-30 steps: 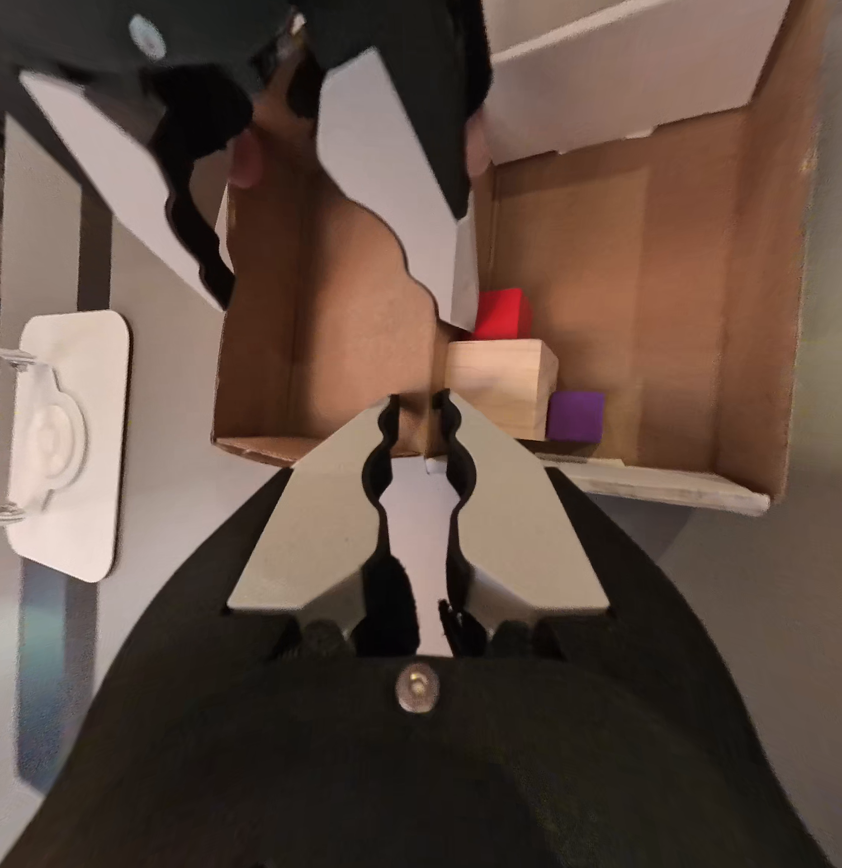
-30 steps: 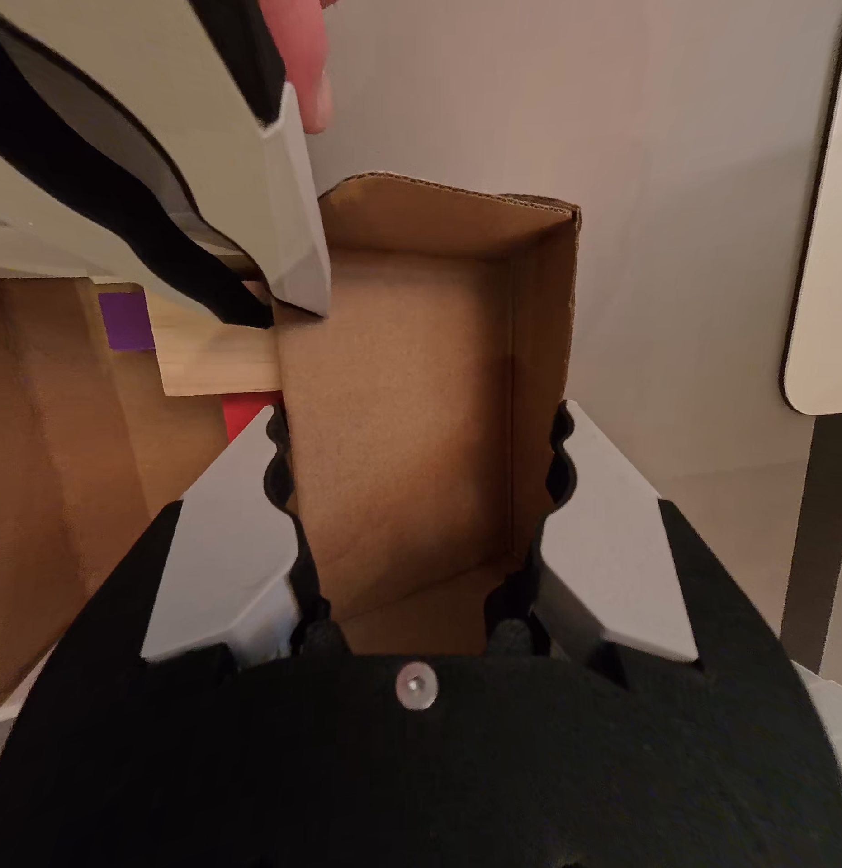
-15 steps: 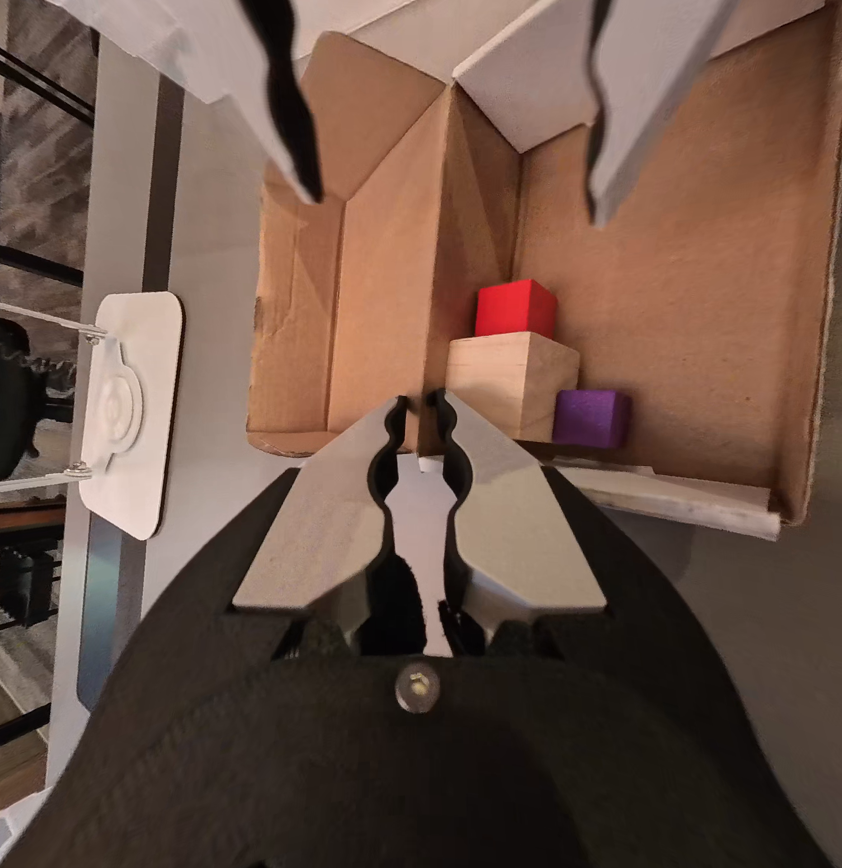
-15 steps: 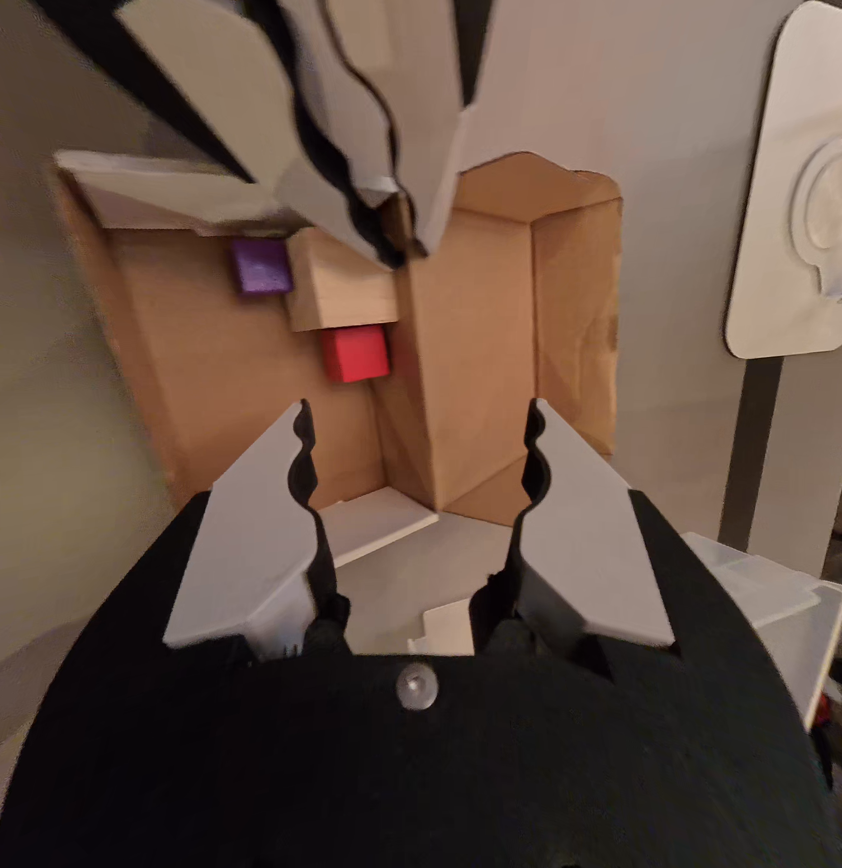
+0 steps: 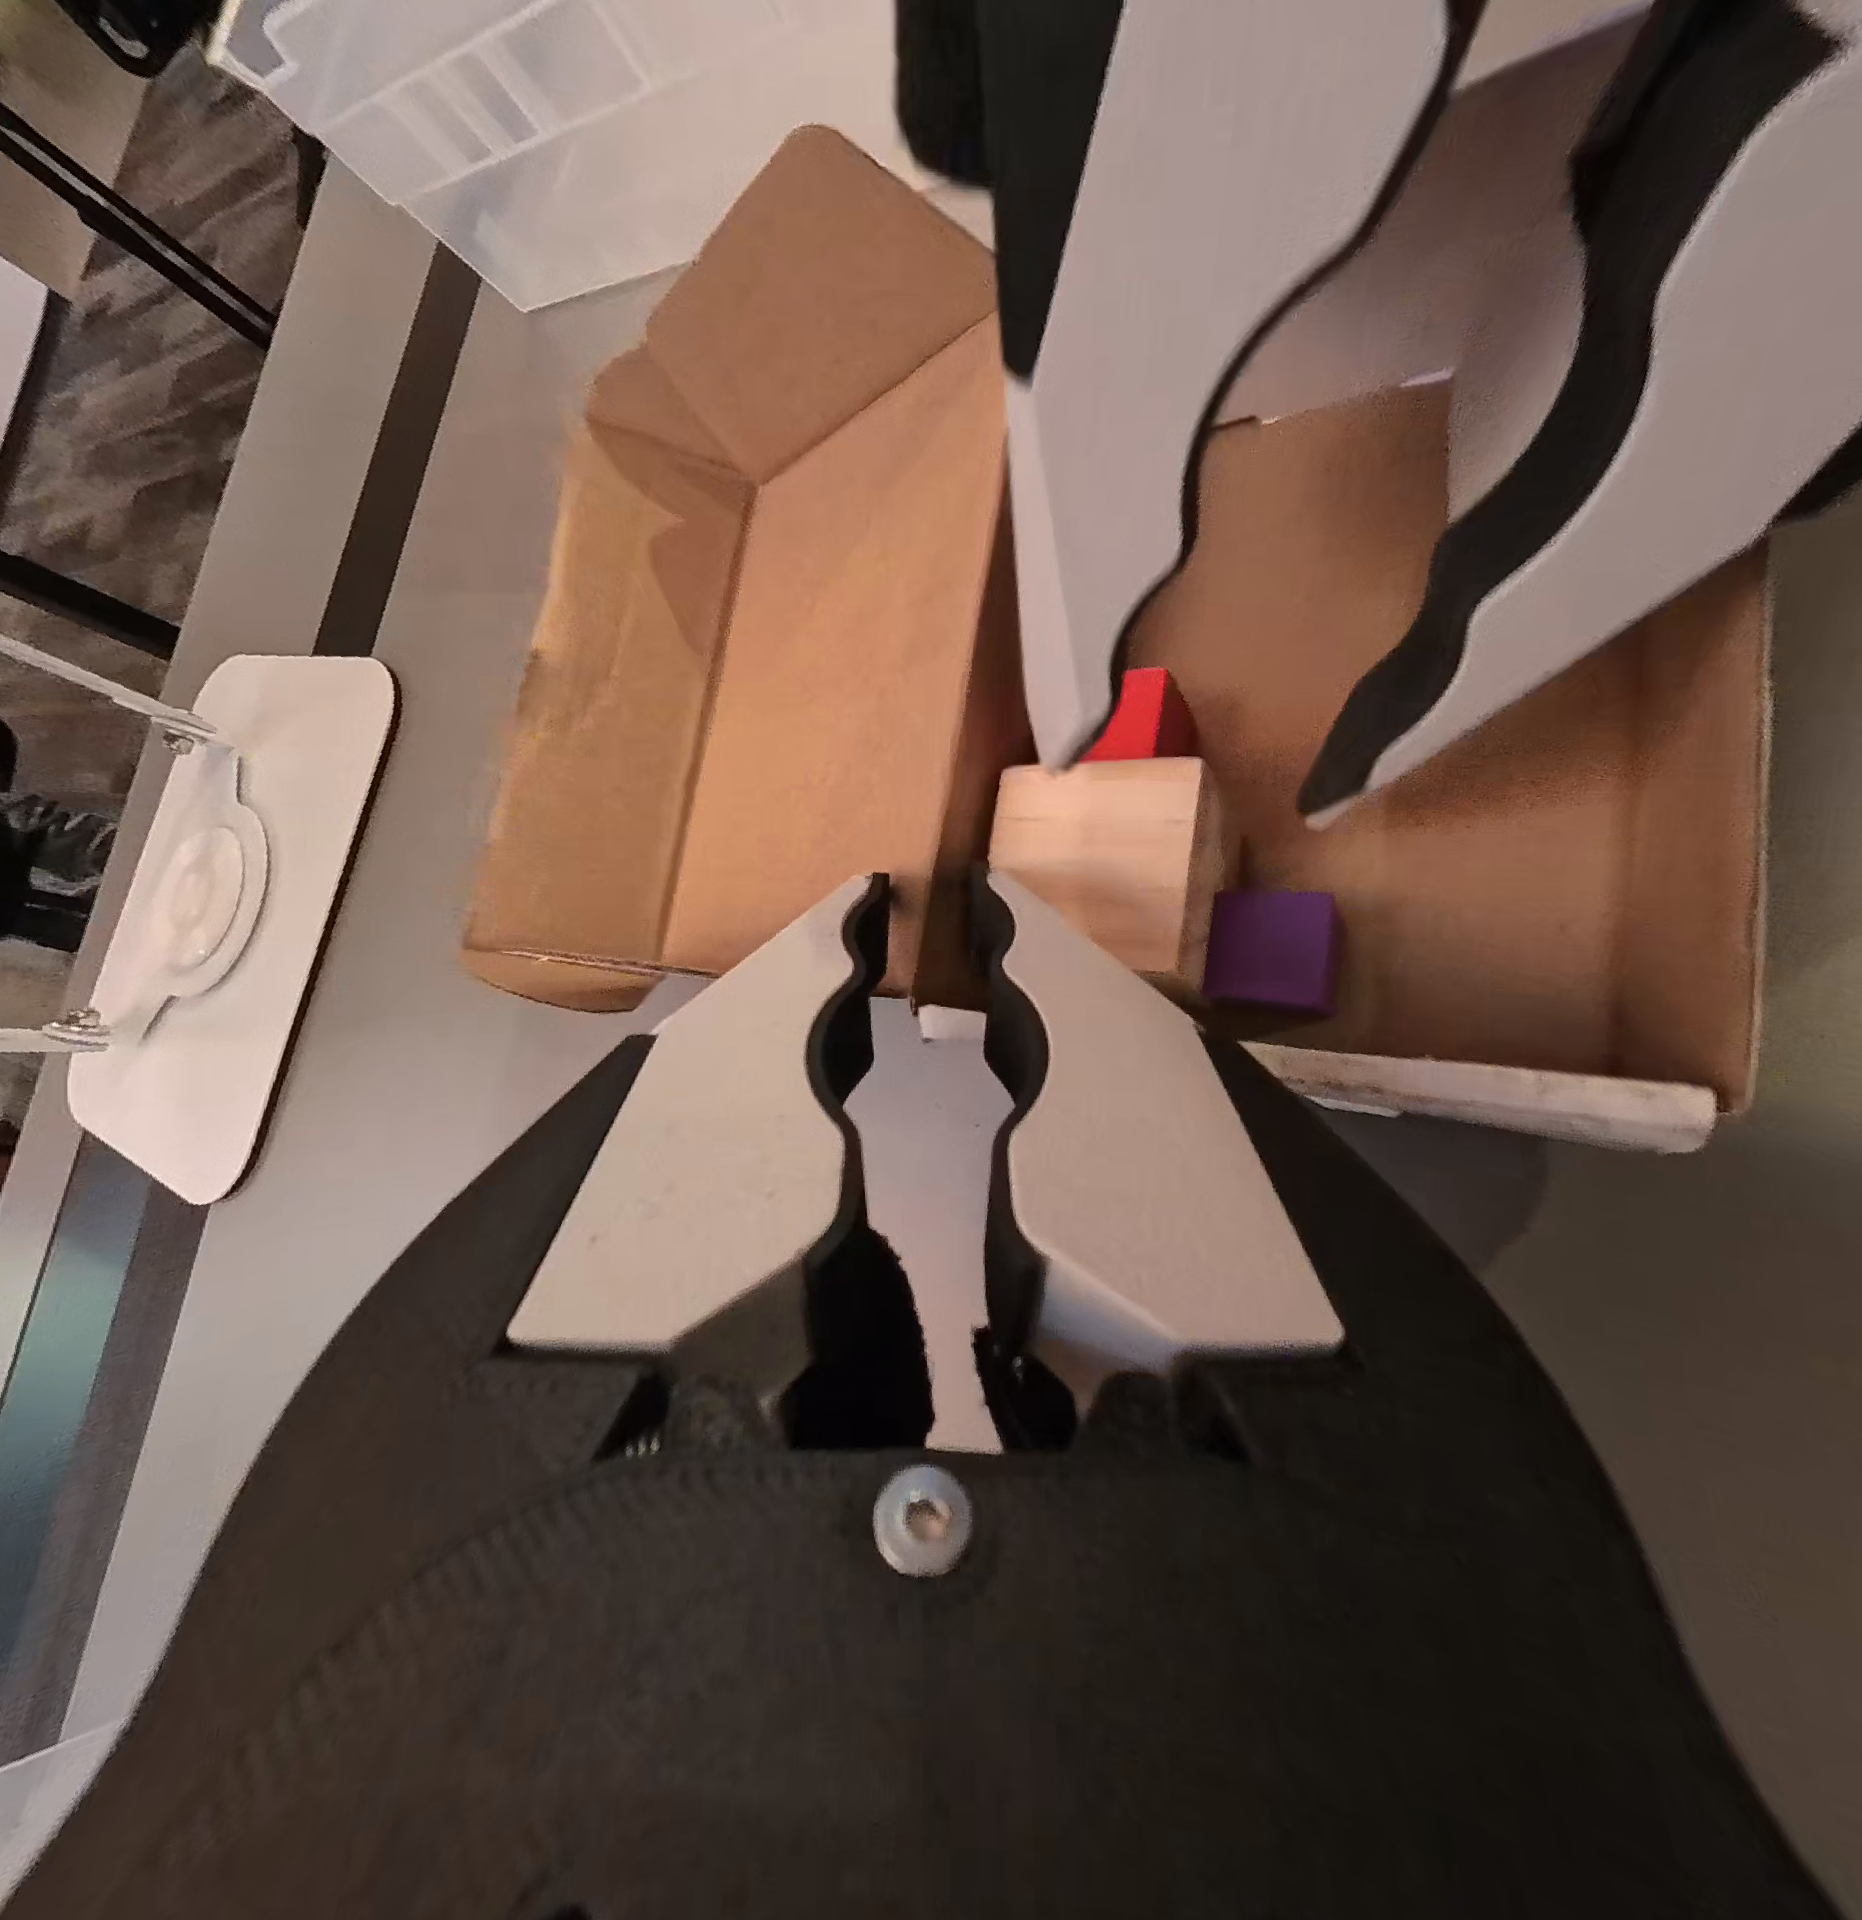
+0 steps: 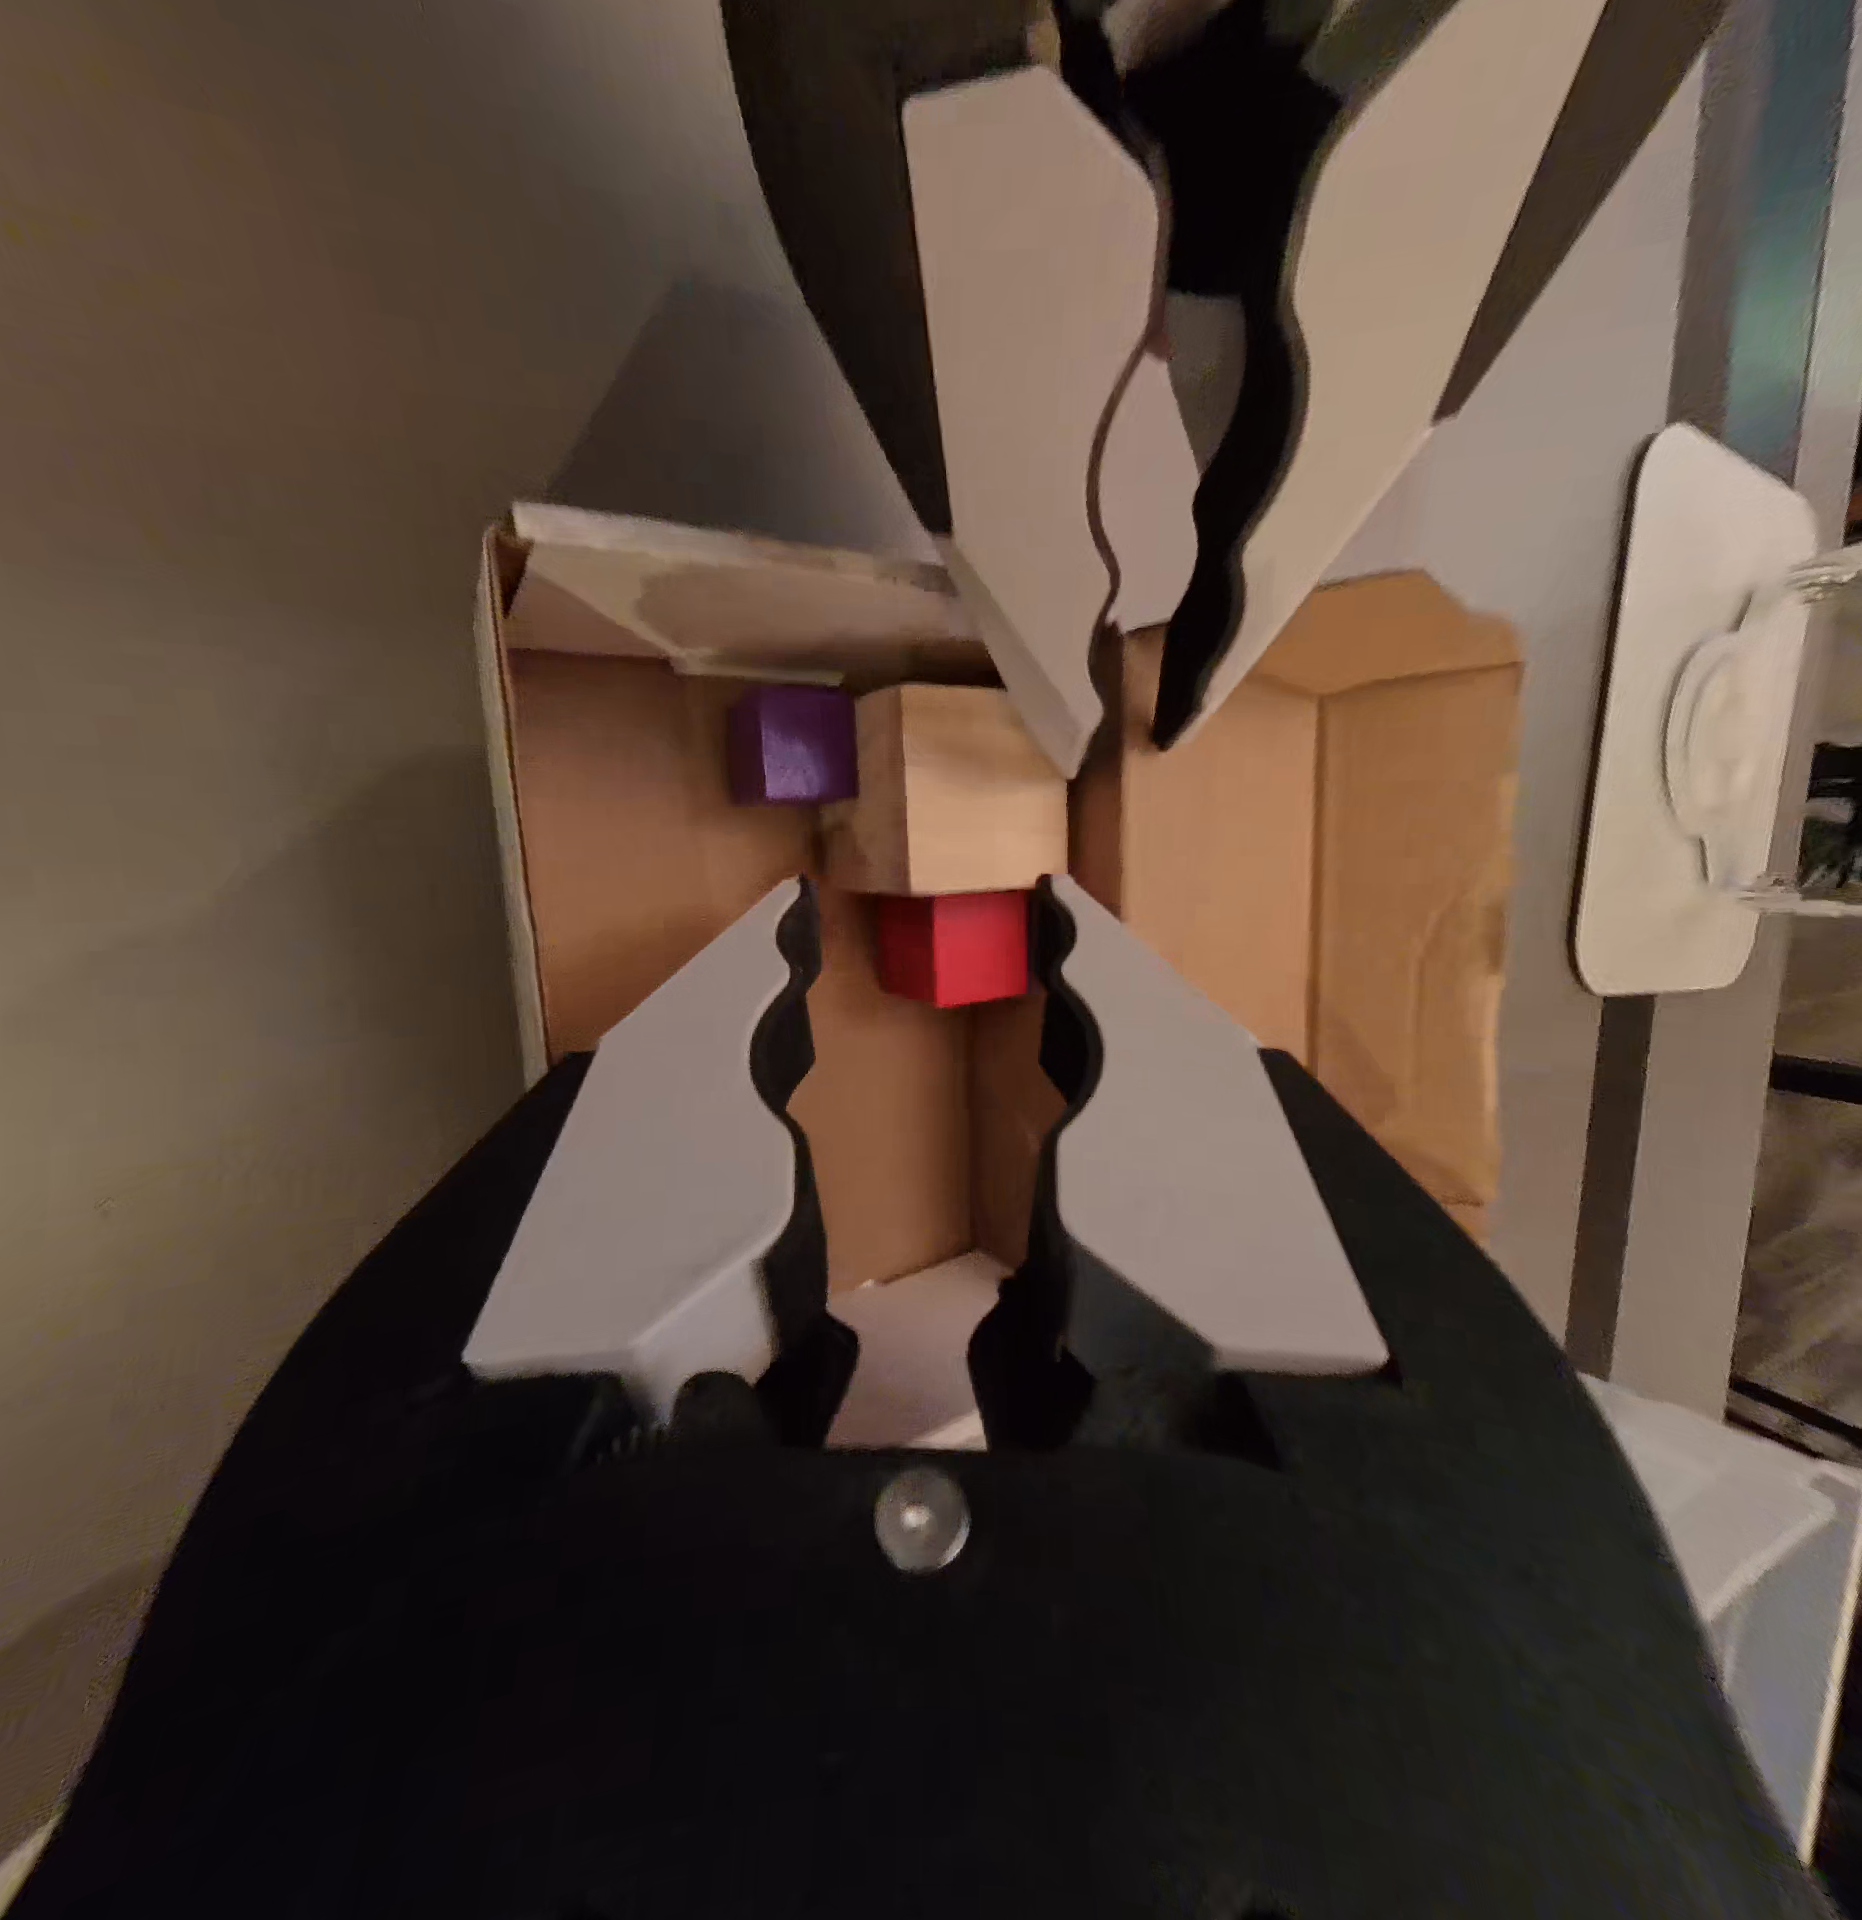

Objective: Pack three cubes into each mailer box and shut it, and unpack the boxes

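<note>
The mailer box lies open on the grey table, with three cubes against its inner side wall: the wooden cube touches that wall, the red cube and the purple cube sit just beside it. The left gripper is clenched on the upright edge of that side wall at the box's near corner. The right gripper hangs over the box with jaws parted and nothing between them, the red cube showing in the gap.
</note>
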`<state>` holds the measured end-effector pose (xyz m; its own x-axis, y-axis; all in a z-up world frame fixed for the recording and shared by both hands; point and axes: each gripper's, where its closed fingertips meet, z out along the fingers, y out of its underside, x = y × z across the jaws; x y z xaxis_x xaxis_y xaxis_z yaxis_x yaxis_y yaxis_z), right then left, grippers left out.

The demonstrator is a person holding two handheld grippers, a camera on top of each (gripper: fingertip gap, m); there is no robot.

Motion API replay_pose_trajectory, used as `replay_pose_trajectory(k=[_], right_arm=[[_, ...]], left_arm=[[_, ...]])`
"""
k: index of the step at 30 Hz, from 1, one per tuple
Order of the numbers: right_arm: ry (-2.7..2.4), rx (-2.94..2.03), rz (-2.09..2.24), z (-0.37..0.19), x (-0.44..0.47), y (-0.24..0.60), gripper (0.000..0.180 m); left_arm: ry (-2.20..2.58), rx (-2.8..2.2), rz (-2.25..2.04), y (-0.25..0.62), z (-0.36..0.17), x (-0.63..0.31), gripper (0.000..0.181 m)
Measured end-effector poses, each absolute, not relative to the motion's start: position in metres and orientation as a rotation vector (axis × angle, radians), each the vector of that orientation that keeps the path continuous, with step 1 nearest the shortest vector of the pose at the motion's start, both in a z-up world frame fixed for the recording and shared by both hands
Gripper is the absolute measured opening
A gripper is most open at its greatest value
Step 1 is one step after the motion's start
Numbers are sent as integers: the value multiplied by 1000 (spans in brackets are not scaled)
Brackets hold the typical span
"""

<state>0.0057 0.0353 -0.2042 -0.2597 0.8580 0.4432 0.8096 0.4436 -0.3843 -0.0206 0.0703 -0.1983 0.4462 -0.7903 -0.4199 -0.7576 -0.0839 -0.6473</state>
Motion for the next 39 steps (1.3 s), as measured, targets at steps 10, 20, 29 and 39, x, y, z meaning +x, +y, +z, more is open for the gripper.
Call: replay_pose_trajectory(k=[10,20,29,39], right_arm=[[-2165,-1352,81,-211,5,32,29],[-2171,-1341,127,-210,25,15,29],[-2170,-1295,116,-211,23,13,29],[-2173,-1277,113,-213,26,10,35]], left_arm=[[1325,-1795,23,72,-197,-21,13],[1422,-1766,18,72,-193,-15,26],[1787,-1936,82,78,-214,-24,33],[1713,-1951,65,76,-214,-24,30]])
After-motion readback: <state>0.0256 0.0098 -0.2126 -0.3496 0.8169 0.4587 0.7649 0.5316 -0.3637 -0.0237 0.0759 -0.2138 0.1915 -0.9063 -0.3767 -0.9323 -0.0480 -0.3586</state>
